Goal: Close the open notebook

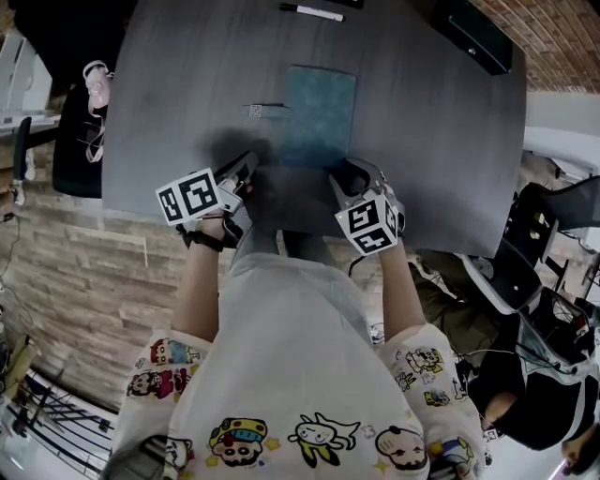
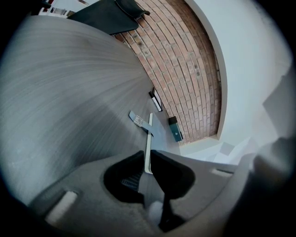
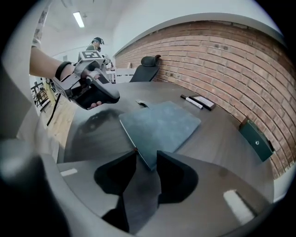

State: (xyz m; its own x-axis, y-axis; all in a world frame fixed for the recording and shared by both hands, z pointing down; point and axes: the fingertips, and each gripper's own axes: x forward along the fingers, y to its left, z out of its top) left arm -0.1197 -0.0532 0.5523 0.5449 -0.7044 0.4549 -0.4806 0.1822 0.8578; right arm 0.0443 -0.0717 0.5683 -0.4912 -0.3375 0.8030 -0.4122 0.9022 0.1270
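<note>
The notebook (image 1: 319, 117) lies closed and flat on the dark table (image 1: 422, 141), teal cover up. My right gripper (image 1: 342, 173) sits at its near right corner. In the right gripper view that corner of the notebook (image 3: 162, 125) reaches between the parted jaws of the right gripper (image 3: 147, 157), and neither pad presses on it. My left gripper (image 1: 248, 169) hovers just left of the notebook's near edge, apart from it. In the left gripper view the notebook (image 2: 148, 139) shows edge-on through the narrow gap of the left gripper (image 2: 148, 159), with nothing held. The left gripper (image 3: 115, 98) also appears in the right gripper view.
A small flat strip (image 1: 267, 111) lies by the notebook's left side. A marker (image 1: 314, 12) rests at the far edge and a dark box (image 1: 478, 37) at the far right. Office chairs (image 1: 75, 141) stand on both sides of the table. A brick wall (image 3: 222, 60) runs behind.
</note>
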